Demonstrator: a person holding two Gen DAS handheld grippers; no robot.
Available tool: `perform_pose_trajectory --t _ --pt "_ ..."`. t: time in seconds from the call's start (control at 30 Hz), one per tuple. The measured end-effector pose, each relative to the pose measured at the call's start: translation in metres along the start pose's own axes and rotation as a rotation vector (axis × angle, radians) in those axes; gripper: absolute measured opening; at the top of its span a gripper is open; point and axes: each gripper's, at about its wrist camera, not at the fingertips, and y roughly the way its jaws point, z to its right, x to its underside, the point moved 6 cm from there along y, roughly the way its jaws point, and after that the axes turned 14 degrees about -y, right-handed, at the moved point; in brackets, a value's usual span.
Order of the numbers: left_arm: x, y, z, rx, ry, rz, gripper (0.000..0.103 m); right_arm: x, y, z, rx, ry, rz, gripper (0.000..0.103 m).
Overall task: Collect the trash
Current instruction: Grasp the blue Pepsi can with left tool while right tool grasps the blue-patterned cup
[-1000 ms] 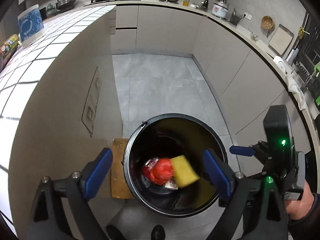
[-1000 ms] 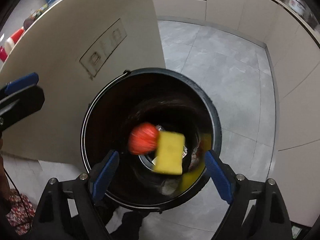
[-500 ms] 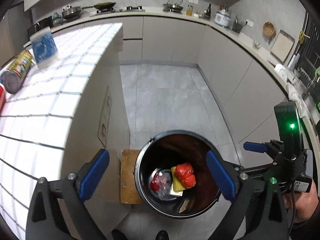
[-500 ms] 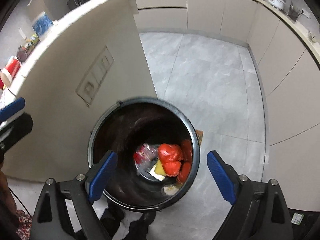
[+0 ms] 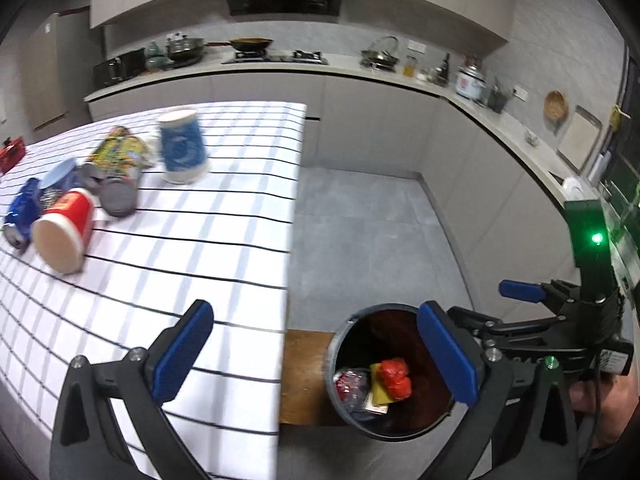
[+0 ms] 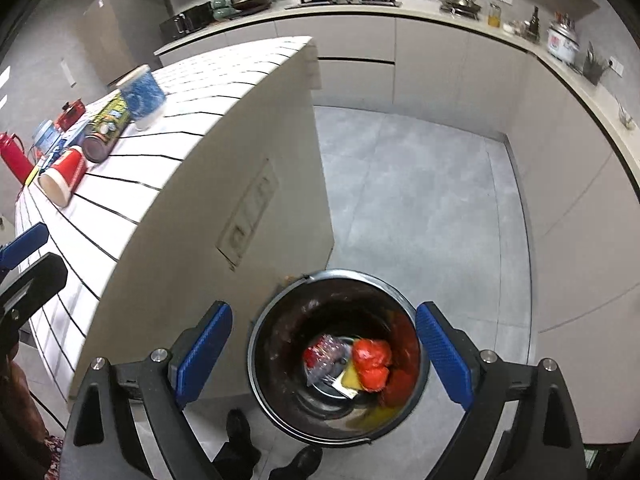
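Note:
A black trash bin (image 5: 340, 396) (image 6: 280, 408) stands on the floor beside the counter. Inside lie a red crumpled item (image 5: 395, 376) (image 6: 372, 362), a yellow sponge (image 5: 378, 390) (image 6: 349, 376) and a clear wrapper (image 6: 326, 354). My left gripper (image 5: 316, 354) is open and empty, above the counter edge and the bin. My right gripper (image 6: 322, 354) is open and empty, high above the bin; it also shows in the left wrist view (image 5: 520, 292). On the checked counter (image 5: 224, 248) lie a red cup (image 5: 64, 232) (image 6: 64, 176), a blue cup (image 5: 182, 152) (image 6: 140, 94), a printed can (image 5: 120, 168) (image 6: 104, 128) and a blue can (image 5: 24, 210).
A wooden board (image 5: 304, 376) lies on the floor between counter and bin. Cabinets (image 5: 500, 200) line the right side and back. The grey floor (image 6: 420, 200) stretches ahead. My shoes (image 6: 240, 432) show below the bin. A red bottle (image 6: 14, 158) stands at the counter's far left.
Both grippers rose and tilted up away from the bin. The sponge and the red item dropped in and now lie at the bottom. The countertop trash came into view.

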Motion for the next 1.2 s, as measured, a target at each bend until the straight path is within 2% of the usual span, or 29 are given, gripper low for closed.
perform_pose_trajectory --t 0.37,0.63,0.9,0.97,1.2 --pt "-0.026 -0.03 -0.099 -0.071 -0.097 0.068 0.102 -0.054 0.001 -0.078 -0.046 -0.09 0.041 0.094" --pt "-0.04 -0.045 -0.183 -0.139 -0.179 0.103 0.102 -0.094 0.007 -0.131 -0.075 -0.073 0.066 0.094" --pt "-0.049 -0.05 -0.267 -0.191 -0.235 0.112 0.102 -0.138 0.021 -0.201 -0.069 -0.101 0.084 0.094" --pt "-0.054 -0.05 -0.287 -0.184 -0.258 0.114 0.102 -0.149 0.025 -0.22 -0.062 -0.111 0.089 0.094" --pt "-0.07 -0.043 -0.336 -0.197 -0.27 0.099 0.102 -0.183 0.029 -0.259 -0.053 -0.095 0.124 0.094"
